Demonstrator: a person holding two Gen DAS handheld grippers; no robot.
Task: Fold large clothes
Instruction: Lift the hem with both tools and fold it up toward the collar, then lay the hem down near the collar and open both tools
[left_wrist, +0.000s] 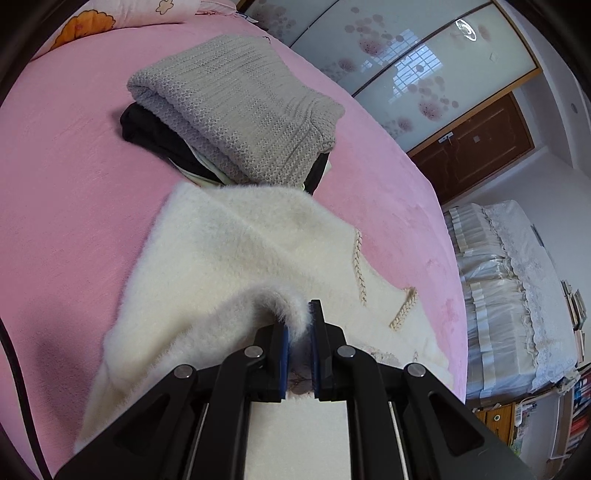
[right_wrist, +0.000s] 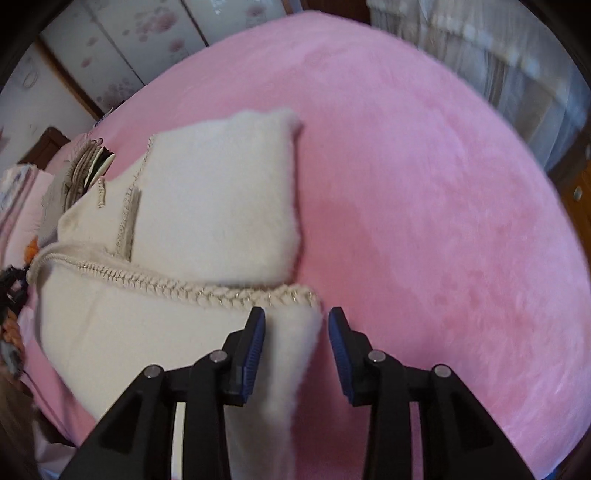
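A bed is covered by a pink sheet (left_wrist: 74, 177). At its far corner a pillow (left_wrist: 88, 22) with an orange flower print is seen. Beyond the bed, sliding wardrobe doors (left_wrist: 417, 70) with a pale flower pattern are placed, and beside them a brown wooden door (left_wrist: 476, 147). White lace curtains (left_wrist: 517, 288) are hung at the right, with a crowded shelf (left_wrist: 580, 406) close by.

The grey knit (left_wrist: 236, 107) covers most of the dark clothes (left_wrist: 147, 133) under it. The white sweater (left_wrist: 229, 251) runs out of frame below the left tongs (left_wrist: 300, 339). The right-wrist view is blurred; the stack (right_wrist: 86, 166) there is too small to read.
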